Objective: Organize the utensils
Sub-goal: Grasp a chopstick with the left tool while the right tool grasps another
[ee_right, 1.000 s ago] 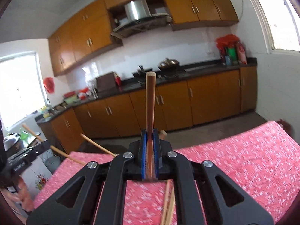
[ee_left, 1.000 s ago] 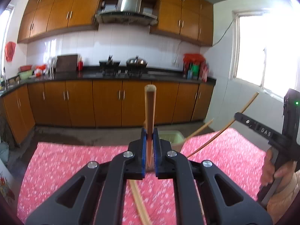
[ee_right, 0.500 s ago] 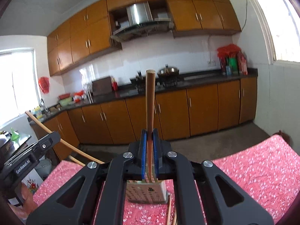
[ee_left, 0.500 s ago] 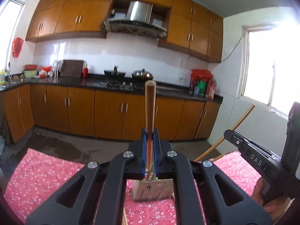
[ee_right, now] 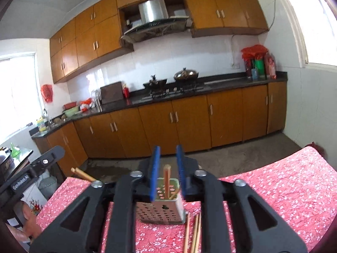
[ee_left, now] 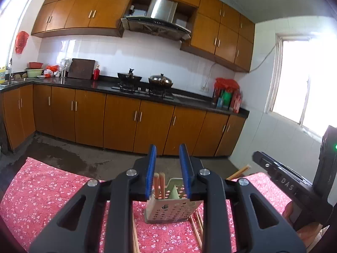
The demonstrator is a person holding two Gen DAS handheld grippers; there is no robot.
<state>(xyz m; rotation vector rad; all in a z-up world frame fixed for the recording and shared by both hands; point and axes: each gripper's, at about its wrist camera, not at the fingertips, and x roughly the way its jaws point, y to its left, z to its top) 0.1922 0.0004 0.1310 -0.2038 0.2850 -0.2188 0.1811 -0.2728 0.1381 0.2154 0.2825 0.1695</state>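
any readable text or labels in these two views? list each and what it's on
"DAS": on the right gripper body, left wrist view; more letters may be hidden.
Lettering on the left gripper body, right wrist view: too blurred to read.
Labels on counter bottles: too small to read.

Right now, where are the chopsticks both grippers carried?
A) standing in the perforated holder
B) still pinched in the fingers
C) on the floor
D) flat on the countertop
A: chopsticks stand in the perforated holder, while the opening fingers of the left gripper and right gripper touch nothing.
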